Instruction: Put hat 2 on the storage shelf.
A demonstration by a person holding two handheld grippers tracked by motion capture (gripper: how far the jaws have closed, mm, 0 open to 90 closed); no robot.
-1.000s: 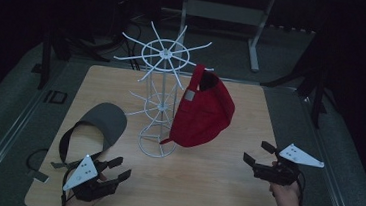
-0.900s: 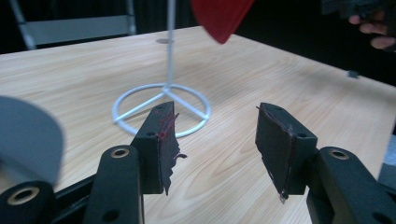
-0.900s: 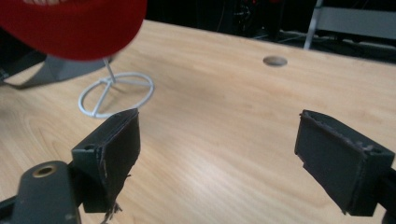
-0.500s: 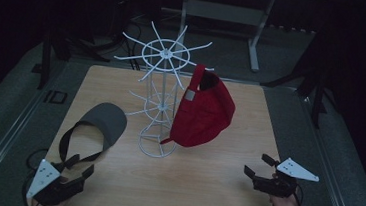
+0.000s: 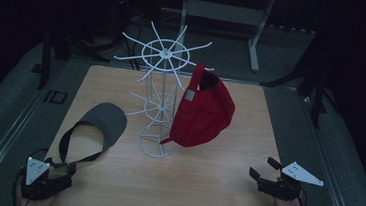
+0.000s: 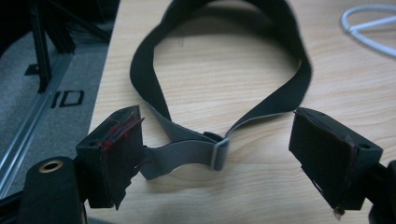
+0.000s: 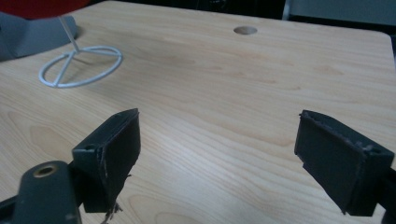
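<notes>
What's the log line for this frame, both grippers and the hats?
left gripper: jaws just opening, visor strap between, unpressed | right gripper: open | red cap: on rack

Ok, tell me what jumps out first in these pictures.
The red cap hanging on the white wire rack at the table's middle grabs the eye. Left of the rack, a grey visor lies flat on the table, its strap between the open left gripper jaws, untouched.

Bare table (image 5: pixel 214 186) between hands; wire rack (image 5: pixel 159 106) (red cap (image 5: pixel 205 115) hanging) blocks centre.
</notes>
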